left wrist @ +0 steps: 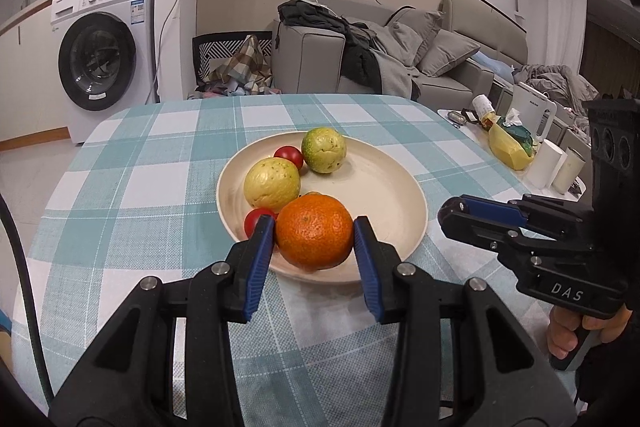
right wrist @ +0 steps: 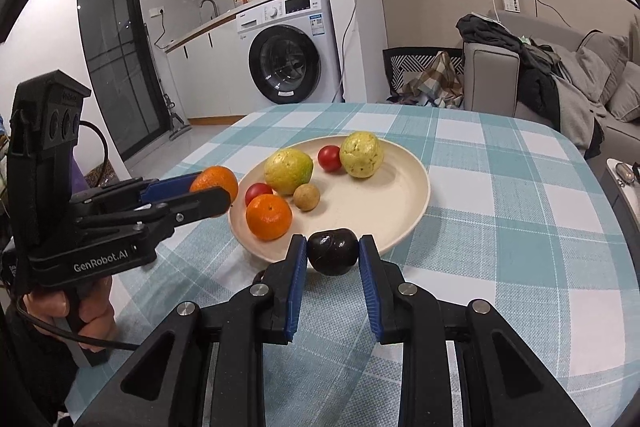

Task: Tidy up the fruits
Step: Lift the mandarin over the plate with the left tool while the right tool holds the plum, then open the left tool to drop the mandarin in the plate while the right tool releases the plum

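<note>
My left gripper point(left wrist: 314, 225) is shut on an orange point(left wrist: 314, 239), held above the near rim of a cream plate point(left wrist: 380, 195). On the plate lie two yellow-green guavas point(left wrist: 272, 183) point(left wrist: 324, 150) and two red tomatoes point(left wrist: 289, 155) point(left wrist: 256, 220). My right gripper point(right wrist: 333, 247) is shut on a dark round fruit point(right wrist: 333, 255) over the plate's point(right wrist: 380, 195) near edge. The right wrist view also shows a second orange point(right wrist: 269, 217) and a small brown fruit point(right wrist: 306, 197) on the plate. The left gripper point(right wrist: 212, 191) hovers at the plate's left with its orange point(right wrist: 214, 179).
The round table wears a teal checked cloth point(left wrist: 160, 163). A person's hand point(right wrist: 60, 307) grips the left handle. Beyond the table stand a washing machine point(left wrist: 104, 55) and a grey sofa point(left wrist: 400, 59). A side table at right carries a tissue holder point(left wrist: 510, 143) and white cups point(left wrist: 554, 163).
</note>
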